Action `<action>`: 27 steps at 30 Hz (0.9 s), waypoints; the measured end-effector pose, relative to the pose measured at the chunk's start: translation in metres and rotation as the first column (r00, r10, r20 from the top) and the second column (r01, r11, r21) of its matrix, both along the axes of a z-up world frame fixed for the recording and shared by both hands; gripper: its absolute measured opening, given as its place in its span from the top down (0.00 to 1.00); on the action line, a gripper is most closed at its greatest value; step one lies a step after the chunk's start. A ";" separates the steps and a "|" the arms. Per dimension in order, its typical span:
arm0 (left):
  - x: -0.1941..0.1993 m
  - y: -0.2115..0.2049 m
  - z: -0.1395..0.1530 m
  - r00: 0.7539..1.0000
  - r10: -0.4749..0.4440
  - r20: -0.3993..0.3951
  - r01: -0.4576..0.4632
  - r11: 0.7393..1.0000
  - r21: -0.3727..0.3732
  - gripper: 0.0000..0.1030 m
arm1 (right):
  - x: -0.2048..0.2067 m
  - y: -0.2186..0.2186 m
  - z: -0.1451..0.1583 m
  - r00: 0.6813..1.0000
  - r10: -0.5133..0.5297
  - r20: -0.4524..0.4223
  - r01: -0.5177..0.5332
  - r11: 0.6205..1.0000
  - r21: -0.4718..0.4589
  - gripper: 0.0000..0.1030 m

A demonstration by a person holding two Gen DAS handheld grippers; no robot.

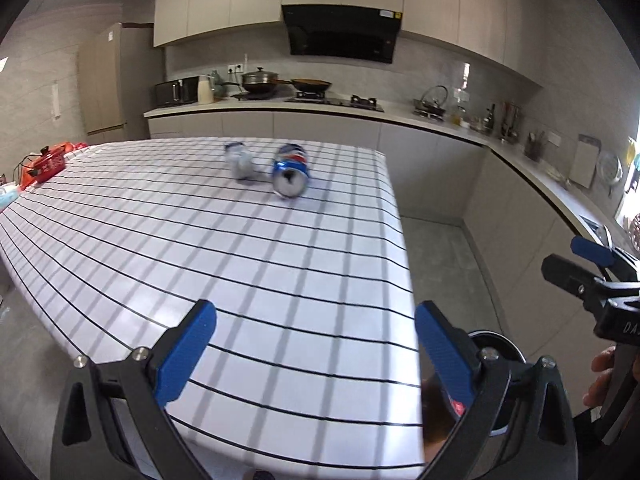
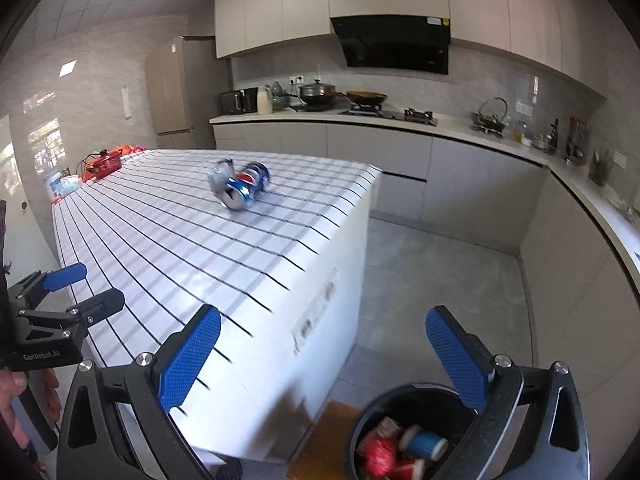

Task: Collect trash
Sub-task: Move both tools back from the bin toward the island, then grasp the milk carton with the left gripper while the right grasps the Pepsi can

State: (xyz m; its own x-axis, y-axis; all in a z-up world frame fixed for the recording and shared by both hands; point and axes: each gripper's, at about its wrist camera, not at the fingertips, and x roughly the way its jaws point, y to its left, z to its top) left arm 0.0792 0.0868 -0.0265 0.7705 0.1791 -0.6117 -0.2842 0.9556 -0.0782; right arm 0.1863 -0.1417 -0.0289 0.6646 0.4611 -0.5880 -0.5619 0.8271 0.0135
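Can (image 1: 291, 172) lies on its side on the checked tablecloth (image 1: 240, 264), blue Pepsi-style label, open end toward the cameras; in the left wrist view it sits at about 12 o'clock, well ahead of the fingers and far past their tips. Crumpled clear bottle (image 1: 239, 164) just beside it at its 9 o'clock, blurred, looks to be touching or nearly so, cannot tell. Left gripper (image 1: 315, 340) hovers over the near table edge, blue pads spread wide, nothing between them. In the right wrist view the can (image 2: 244, 191) is at roughly 11 o'clock from the right gripper (image 2: 323, 344), well apart, with the bottle (image 2: 219, 174) behind it on the left. Right gripper fingers also spread wide and empty, held off the table's corner over the floor. Black trash bin (image 2: 362, 420) sits on the floor at 5 o'clock under the right finger, holding red wrappers and a blue-and-white container. The left gripper shows at 9 o'clock in that view, gripped by a hand (image 2: 16, 392). Red pot (image 1: 46, 162) at the far left table end, 10 o'clock. Kitchen counter (image 1: 400, 110) with pans behind.
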 end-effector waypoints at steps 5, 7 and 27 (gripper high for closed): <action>0.006 0.039 0.003 1.000 0.012 -0.009 -0.012 1.000 0.009 0.03 | 0.004 0.050 0.010 1.000 0.020 -0.016 -0.020 1.000 -0.009 0.00; 0.011 0.057 0.004 1.000 0.018 -0.014 -0.018 1.000 0.007 0.03 | 0.008 0.065 0.014 1.000 0.020 -0.022 -0.020 1.000 -0.013 0.00; 0.111 0.214 -0.032 0.998 -0.013 -0.065 0.009 0.998 -0.058 0.17 | 0.123 0.262 -0.025 0.994 0.014 -0.108 -0.023 0.996 -0.084 0.16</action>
State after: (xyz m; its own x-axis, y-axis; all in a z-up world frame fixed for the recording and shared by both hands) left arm 0.1901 0.3009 -0.0586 0.7304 0.1338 -0.6697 -0.2799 0.9531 -0.1148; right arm 0.3096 0.1207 -0.0542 0.5878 0.4181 -0.6926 -0.5759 0.8175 0.0047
